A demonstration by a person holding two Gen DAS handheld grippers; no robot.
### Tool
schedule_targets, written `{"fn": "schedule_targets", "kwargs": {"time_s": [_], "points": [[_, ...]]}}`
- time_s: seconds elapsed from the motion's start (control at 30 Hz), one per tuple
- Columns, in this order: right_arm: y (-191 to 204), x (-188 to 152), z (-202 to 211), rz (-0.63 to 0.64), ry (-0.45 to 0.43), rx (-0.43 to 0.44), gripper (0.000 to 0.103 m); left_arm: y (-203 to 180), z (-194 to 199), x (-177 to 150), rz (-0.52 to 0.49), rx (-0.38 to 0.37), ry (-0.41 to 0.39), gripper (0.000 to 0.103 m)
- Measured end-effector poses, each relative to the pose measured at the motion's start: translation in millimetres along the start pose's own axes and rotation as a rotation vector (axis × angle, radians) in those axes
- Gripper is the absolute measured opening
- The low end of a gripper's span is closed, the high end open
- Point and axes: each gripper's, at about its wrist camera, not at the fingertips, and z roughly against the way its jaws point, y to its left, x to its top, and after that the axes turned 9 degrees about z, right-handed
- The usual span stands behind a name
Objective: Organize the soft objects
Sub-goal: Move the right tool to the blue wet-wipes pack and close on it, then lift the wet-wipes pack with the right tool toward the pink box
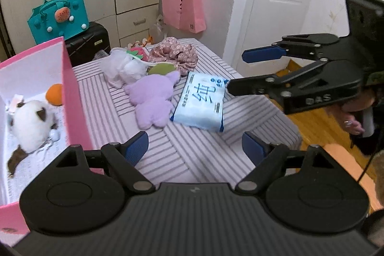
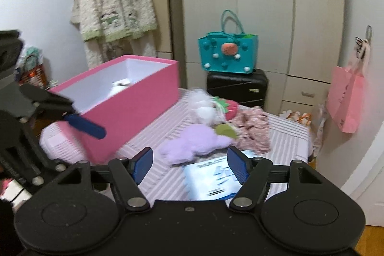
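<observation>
A pink box (image 1: 72, 97) stands at the table's left; a white and brown plush (image 1: 31, 124) and an orange ball (image 1: 54, 94) lie inside it. On the striped table (image 1: 182, 155) lie a purple plush (image 1: 151, 100), a white plush (image 1: 124, 67), a floral cloth (image 1: 175, 54) and a blue tissue pack (image 1: 200, 103). My left gripper (image 1: 195, 148) is open and empty above the table's near part. My right gripper (image 1: 236, 72) is open, its tips by the pack's far right corner. In the right wrist view my right gripper (image 2: 189, 162) hovers over the pack (image 2: 211, 180), by the purple plush (image 2: 192, 143) and the box (image 2: 134, 112).
A teal bag (image 1: 57, 13) sits on a black suitcase (image 1: 88, 44) behind the table. A pink bag (image 1: 183, 6) hangs on the wall. A white door (image 1: 276, 4) is at the right, and wooden floor (image 1: 319, 131) lies beside the table's right edge. A fleece robe (image 2: 112, 1) hangs at the left.
</observation>
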Motion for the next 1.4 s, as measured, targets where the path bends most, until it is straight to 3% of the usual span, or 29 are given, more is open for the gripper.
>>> {"fn": "schedule_targets", "kwargs": {"time_s": [0.13, 0.23, 0.27, 0.4, 0.53, 0.6, 0.67, 0.8, 0.97, 1.17, 1.4], "points": [[-27, -10, -24, -0.019, 0.027, -0.025, 0.073, -1, -26, 2, 0.027, 0.008, -0.015, 0.083], [-49, -17, -44, -0.062, 0.071, -0.029, 0.073, 4, -48, 3, 0.092, -0.028, 0.022, 0.081], [-55, -19, -49, -0.071, 0.087, -0.018, 0.073, 6, -56, 4, 0.123, -0.039, 0.043, 0.077], [-72, -24, -68, -0.082, 0.128, -0.001, 0.072, 9, -76, 2, 0.198, -0.041, 0.082, 0.071], [-85, -24, -82, -0.086, 0.153, 0.007, 0.072, 7, -87, 1, 0.232, -0.022, 0.074, 0.067], [-91, -24, -88, -0.105, 0.164, 0.018, 0.071, 10, -89, 1, 0.279, -0.072, 0.049, 0.067], [-96, -26, -95, -0.124, 0.174, 0.029, 0.069, 14, -92, 2, 0.329, -0.112, 0.042, 0.067], [-103, -29, -105, -0.148, 0.185, 0.055, 0.063, 9, -94, 0, 0.323, -0.057, -0.004, 0.067], [-108, -29, -116, -0.144, 0.204, 0.072, 0.058, 5, -107, -2, 0.331, -0.047, 0.036, 0.067], [-122, -44, -112, -0.289, 0.242, 0.205, 0.046, 10, -108, -4, 0.380, -0.052, 0.019, 0.066], [-96, -57, -87, -0.238, 0.243, 0.207, 0.041, 23, -108, -8, 0.442, -0.072, -0.004, 0.045]]}}
